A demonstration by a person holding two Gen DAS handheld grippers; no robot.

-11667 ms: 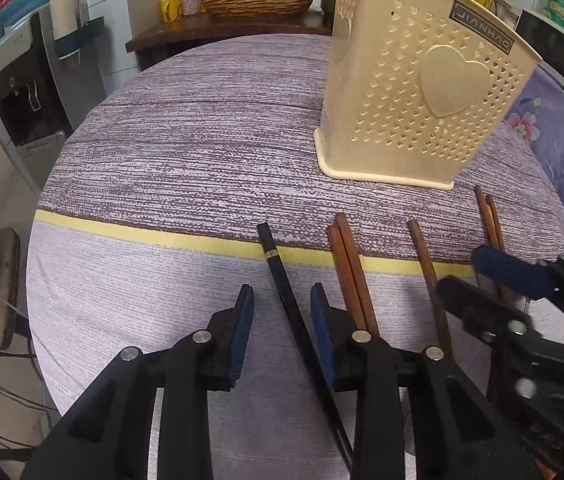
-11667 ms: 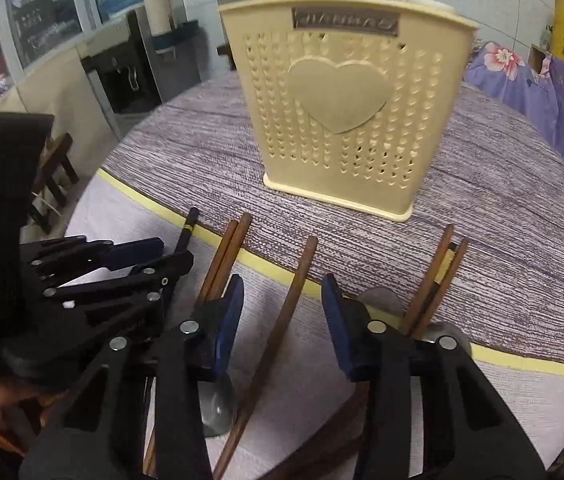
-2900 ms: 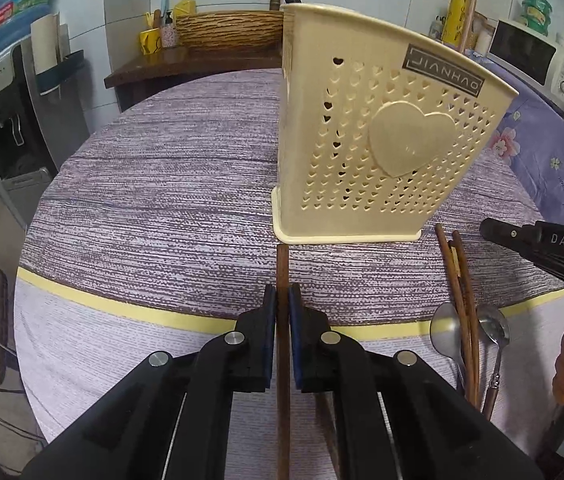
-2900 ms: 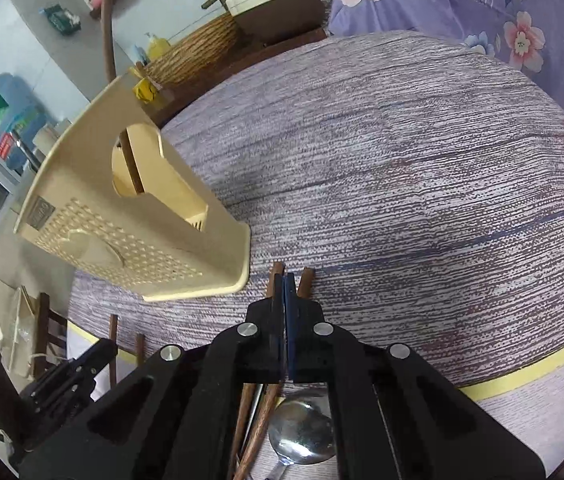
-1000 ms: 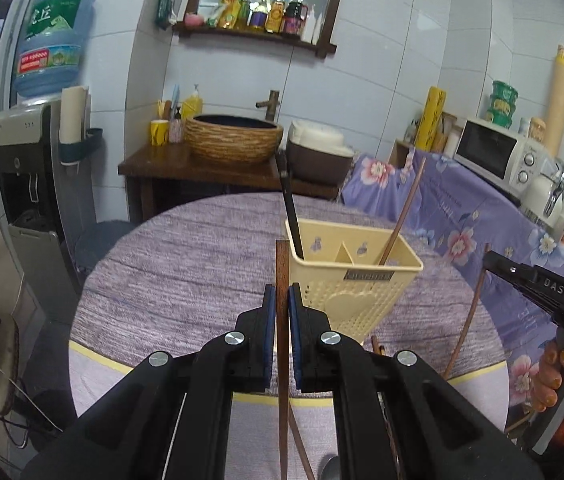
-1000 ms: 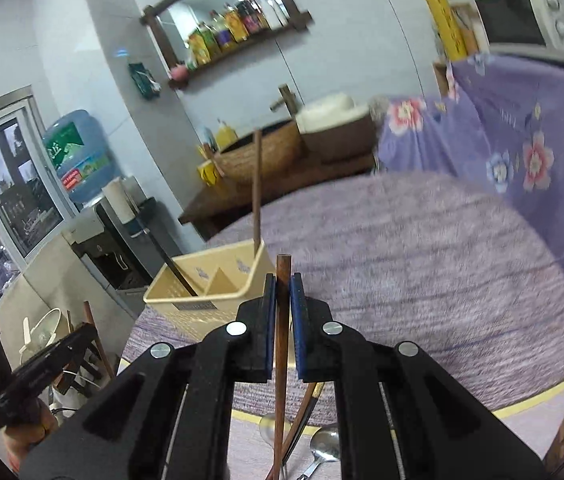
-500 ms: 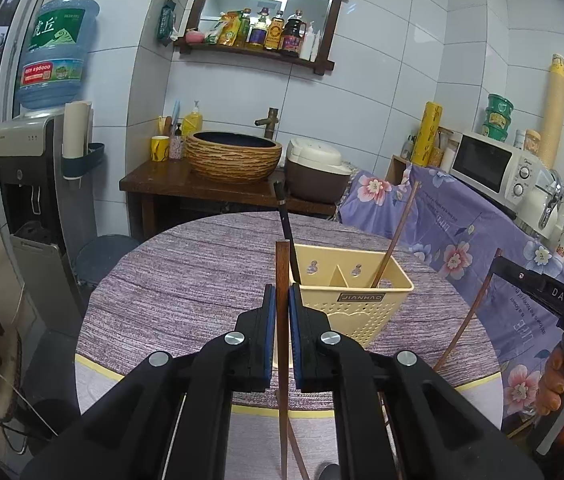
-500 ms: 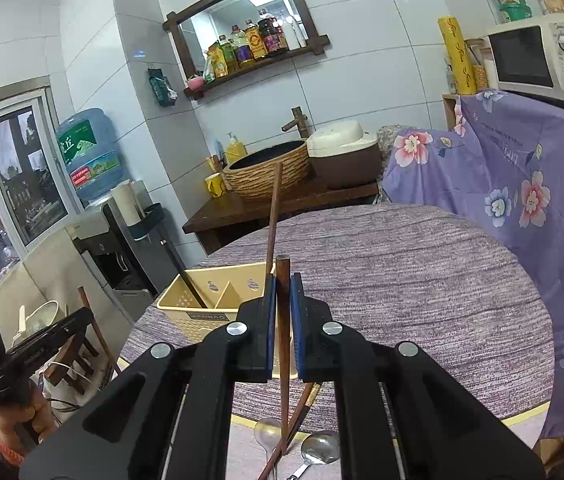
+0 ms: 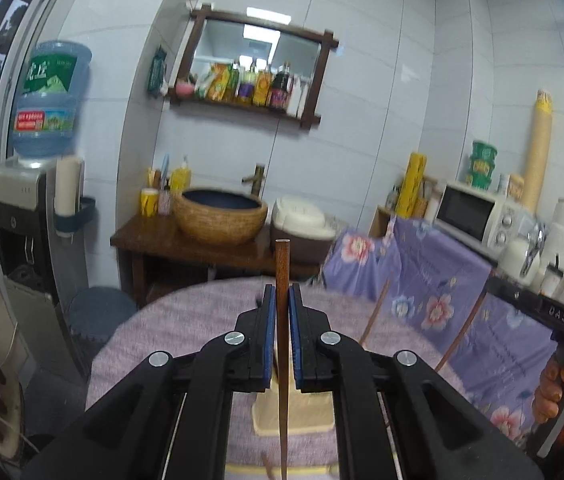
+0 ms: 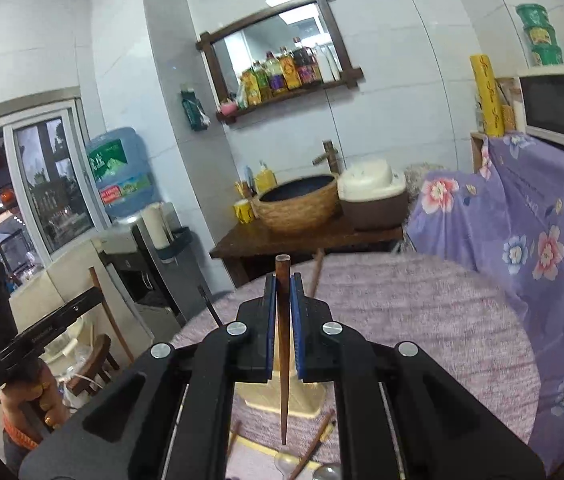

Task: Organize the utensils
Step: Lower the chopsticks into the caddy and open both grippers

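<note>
My left gripper (image 9: pixel 281 300) is shut on a brown wooden chopstick (image 9: pixel 282 364) and holds it upright, high above the cream utensil basket (image 9: pixel 294 412) on the round table. My right gripper (image 10: pixel 282 292) is shut on another brown chopstick (image 10: pixel 283 356), also upright, above the same basket (image 10: pixel 282 394). The jaws hide most of the basket in both views. A chopstick (image 9: pixel 374 316) and a black one (image 10: pixel 209 306) stick up out of it. Chopsticks (image 10: pixel 314 446) and spoons (image 10: pixel 282 460) lie on the table in front of the basket.
The table (image 10: pixel 422 320) has a purple striped cloth with a yellow band at the front. A wooden counter (image 9: pixel 185 244) with a woven basin and rice cooker stands behind it. A floral-covered cabinet (image 10: pixel 522 208) with a microwave is at the right, a water dispenser (image 9: pixel 29 216) at the left.
Both grippers have risen and tilted up with their chopsticks, so the basket has dropped low in both views and is now largely hidden behind the jaws.
</note>
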